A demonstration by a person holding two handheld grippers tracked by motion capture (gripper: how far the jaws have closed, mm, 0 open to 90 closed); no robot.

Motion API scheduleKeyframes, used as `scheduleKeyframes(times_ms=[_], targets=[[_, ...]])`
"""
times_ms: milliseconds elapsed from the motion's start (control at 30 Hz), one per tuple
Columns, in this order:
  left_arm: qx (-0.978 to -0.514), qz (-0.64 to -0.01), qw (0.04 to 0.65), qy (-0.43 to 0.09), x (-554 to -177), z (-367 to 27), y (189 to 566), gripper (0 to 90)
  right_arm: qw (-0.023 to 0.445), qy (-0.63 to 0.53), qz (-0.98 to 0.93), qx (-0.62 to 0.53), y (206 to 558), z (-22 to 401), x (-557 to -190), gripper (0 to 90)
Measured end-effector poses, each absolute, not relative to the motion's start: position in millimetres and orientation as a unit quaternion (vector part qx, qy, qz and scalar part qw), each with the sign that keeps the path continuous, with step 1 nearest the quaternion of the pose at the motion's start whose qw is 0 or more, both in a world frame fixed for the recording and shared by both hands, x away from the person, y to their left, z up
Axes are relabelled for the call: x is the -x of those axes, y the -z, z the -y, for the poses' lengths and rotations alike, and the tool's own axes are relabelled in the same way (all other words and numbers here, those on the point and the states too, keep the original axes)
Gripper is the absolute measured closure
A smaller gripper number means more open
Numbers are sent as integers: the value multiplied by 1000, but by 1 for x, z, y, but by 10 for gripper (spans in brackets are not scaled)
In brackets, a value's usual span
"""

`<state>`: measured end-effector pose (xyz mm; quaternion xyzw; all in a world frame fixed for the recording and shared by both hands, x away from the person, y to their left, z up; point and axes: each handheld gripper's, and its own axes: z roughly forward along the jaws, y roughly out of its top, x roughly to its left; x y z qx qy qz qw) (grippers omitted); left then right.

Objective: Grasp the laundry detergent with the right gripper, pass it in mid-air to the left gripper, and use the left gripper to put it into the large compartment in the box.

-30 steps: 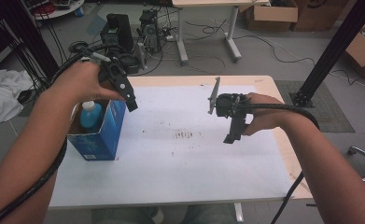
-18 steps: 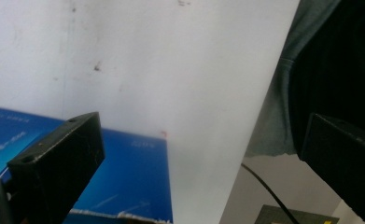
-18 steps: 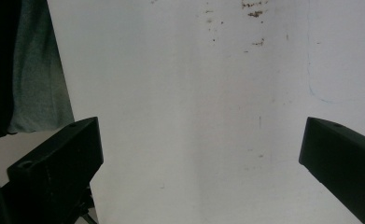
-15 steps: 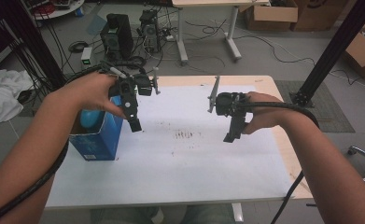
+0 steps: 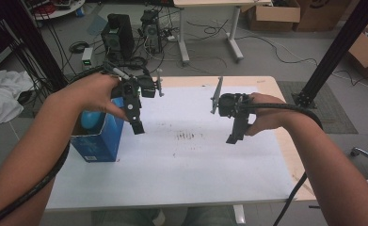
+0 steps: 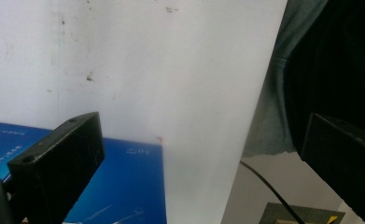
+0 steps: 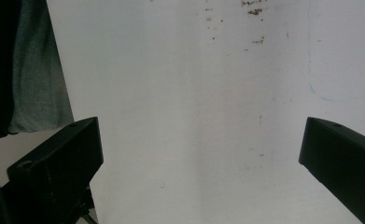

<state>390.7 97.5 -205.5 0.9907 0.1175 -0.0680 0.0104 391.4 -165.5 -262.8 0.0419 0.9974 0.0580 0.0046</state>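
Left gripper (image 5: 135, 123): I have swung it off the blue box (image 5: 99, 141) over the table (image 5: 191, 165); fingers open, empty; right gripper (image 5: 233, 134) likewise; ball (image 5: 91, 120) stays boxed.

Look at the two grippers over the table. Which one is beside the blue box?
The left gripper: it hangs beside the blue box at the table's left, while the right gripper hangs over bare white table.

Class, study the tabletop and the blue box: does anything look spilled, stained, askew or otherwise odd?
The white table cover has small dark specks near its middle, like dried stains. The blue box stands upright at the left edge with a light blue object inside. Nothing else stands out.
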Motion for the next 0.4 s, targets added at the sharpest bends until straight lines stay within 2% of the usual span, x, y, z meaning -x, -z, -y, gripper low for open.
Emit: scheduleKeyframes(times_ms=[400], targets=[[-991,-112,18,70,-390,-98,206,1,3,-55,-998,-39,264,162,-393,0]])
